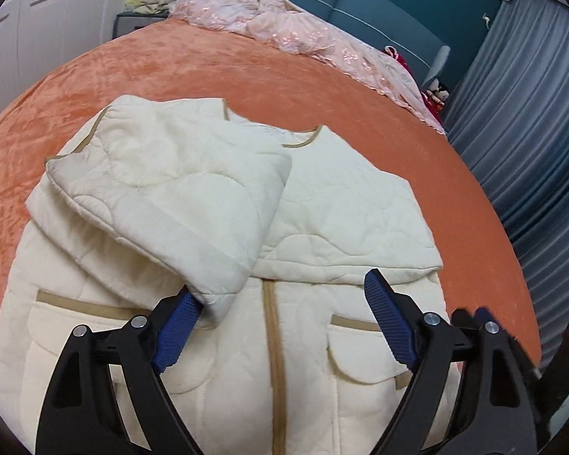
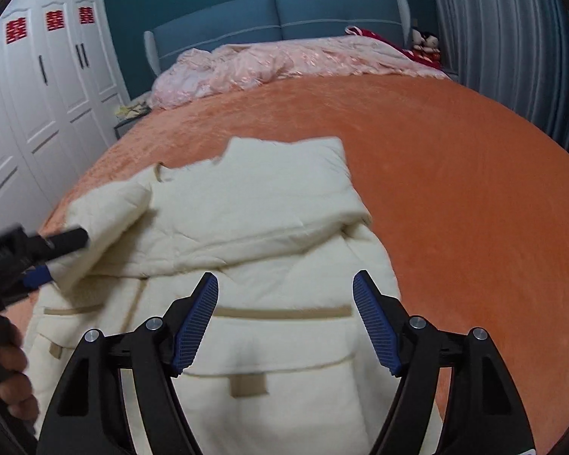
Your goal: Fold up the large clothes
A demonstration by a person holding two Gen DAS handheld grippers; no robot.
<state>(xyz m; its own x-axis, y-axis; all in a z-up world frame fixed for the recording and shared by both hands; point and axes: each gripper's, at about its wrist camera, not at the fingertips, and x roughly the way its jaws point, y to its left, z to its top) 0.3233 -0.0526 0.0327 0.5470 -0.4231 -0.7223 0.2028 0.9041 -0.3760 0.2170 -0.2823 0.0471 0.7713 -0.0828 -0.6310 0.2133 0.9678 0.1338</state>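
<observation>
So, status: cream quilted jacket with tan trim and flap pockets [image 1: 284, 265] lies front-up, closed down the middle, on the bed's orange plush blanket [image 1: 170, 64], collar toward the blue padded headboard [image 2: 277, 11].

Done, as far as visible:
- Both sleeves are folded in across the chest. In the left wrist view the left sleeve [image 1: 178, 189] lies diagonally on top, cuff ending low near the centre placket. The right sleeve [image 1: 360, 220] lies flatter beneath it, across the upper chest.
- Body is spread fairly flat, tan placket [image 1: 273, 341] running straight.

Tools:
- left tool [image 1: 280, 318]: released, jaws wide. Left sleeve's cuff touches or lies just beside the left blue pad [image 1: 178, 330]; the pads aren't pinching it. Nothing held.
- right tool [image 2: 286, 318]: released, jaws wide, hovering over the right pocket flap [image 2: 284, 313], empty. Right view is motion-blurred, so fine detail there is unreliable.

Left to do, my read:
- Sleeve stack is lumpy and skewed; may want squaring up.
- Lengthwise fold not yet made: hem up toward collar, once or twice. Hem is out of frame below, so can't confirm its state.
- Thick padding will likely spring back, needs pressing.

Roughly halfway. Crumpled pink quilt [image 2: 284, 60] near the headboard is well apart, not in the way.
</observation>
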